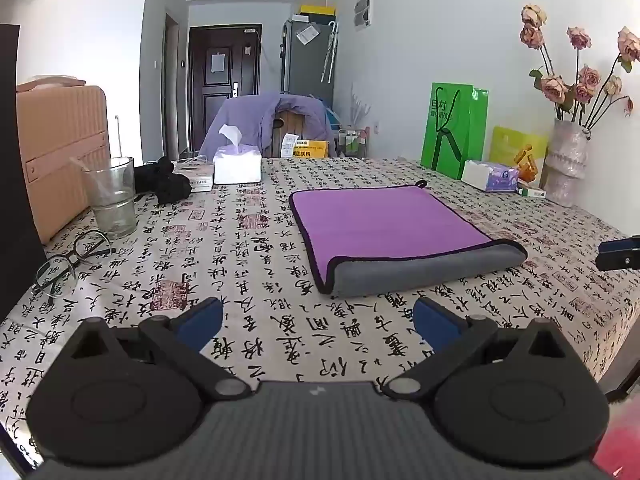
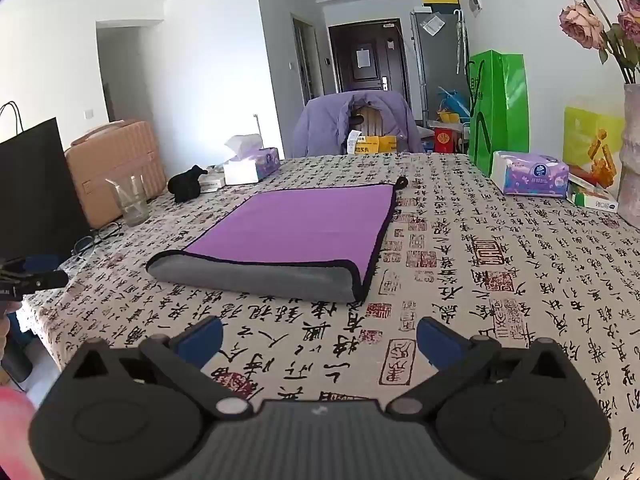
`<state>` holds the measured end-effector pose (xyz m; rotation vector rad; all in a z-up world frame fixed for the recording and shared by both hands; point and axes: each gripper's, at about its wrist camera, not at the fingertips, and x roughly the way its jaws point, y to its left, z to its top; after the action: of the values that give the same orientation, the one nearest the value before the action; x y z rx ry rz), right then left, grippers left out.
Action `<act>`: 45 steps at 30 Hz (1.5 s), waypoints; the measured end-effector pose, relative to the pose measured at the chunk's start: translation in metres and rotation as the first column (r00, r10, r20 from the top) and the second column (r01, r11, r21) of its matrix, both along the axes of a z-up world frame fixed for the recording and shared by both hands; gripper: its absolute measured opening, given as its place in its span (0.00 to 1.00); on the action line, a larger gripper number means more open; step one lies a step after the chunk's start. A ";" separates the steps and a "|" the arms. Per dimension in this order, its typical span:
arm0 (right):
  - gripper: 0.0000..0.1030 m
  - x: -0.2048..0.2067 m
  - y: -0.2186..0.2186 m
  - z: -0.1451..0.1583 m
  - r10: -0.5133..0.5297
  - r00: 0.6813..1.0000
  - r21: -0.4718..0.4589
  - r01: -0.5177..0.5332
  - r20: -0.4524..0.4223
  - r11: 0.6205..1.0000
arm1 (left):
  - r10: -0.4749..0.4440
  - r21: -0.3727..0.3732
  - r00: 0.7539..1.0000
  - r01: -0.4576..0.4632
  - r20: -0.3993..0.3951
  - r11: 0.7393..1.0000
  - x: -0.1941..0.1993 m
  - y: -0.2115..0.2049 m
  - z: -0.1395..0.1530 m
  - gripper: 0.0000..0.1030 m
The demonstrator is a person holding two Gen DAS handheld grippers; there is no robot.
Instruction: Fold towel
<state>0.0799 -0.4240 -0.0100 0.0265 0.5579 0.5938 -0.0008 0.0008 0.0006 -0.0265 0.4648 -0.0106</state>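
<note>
1. Two grippers in view, both held above the table [image 1: 248, 264], neither touching the towel.
2. Left gripper [image 1: 318, 322]: blue fingers spread wide apart, nothing between them; it sits on the near side of the towel [image 1: 384, 224], offset toward the towel's left corner.
3. Right gripper [image 2: 320, 338]: fingers likewise spread, empty; also on the near side of the towel, off its right corner.
4. Towel lies flat on the calligraphy-print tablecloth [image 2: 480, 264], folded over once: purple face up, grey underside showing along the rounded fold at the near edge. Black hanging loop at its far right corner.
5. Left of the towel: drinking glass [image 1: 110, 196], spectacles [image 1: 72, 258].
6. Right of the towel: tissue pack [image 2: 530, 174], green bag [image 2: 498, 108], vase of dried roses [image 1: 566, 160].
</note>
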 end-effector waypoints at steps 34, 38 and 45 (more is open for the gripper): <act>1.00 -0.006 0.001 0.002 -0.004 1.000 -0.010 0.004 0.015 1.000 | -0.009 -0.028 1.000 0.010 0.029 1.000 -0.002 -0.002 0.003 1.00; 1.00 -0.006 0.001 0.001 -0.003 1.000 -0.011 0.004 0.014 1.000 | -0.009 -0.027 1.000 0.010 0.029 1.000 -0.002 -0.002 0.003 1.00; 1.00 -0.006 0.001 0.002 -0.003 1.000 -0.011 0.003 0.015 1.000 | -0.010 -0.027 1.000 0.011 0.029 1.000 -0.002 -0.002 0.003 1.00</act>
<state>0.0739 -0.4231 -0.0083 0.0125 0.5470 0.5872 -0.0033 -0.0015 0.0035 -0.0510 0.4359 -0.0275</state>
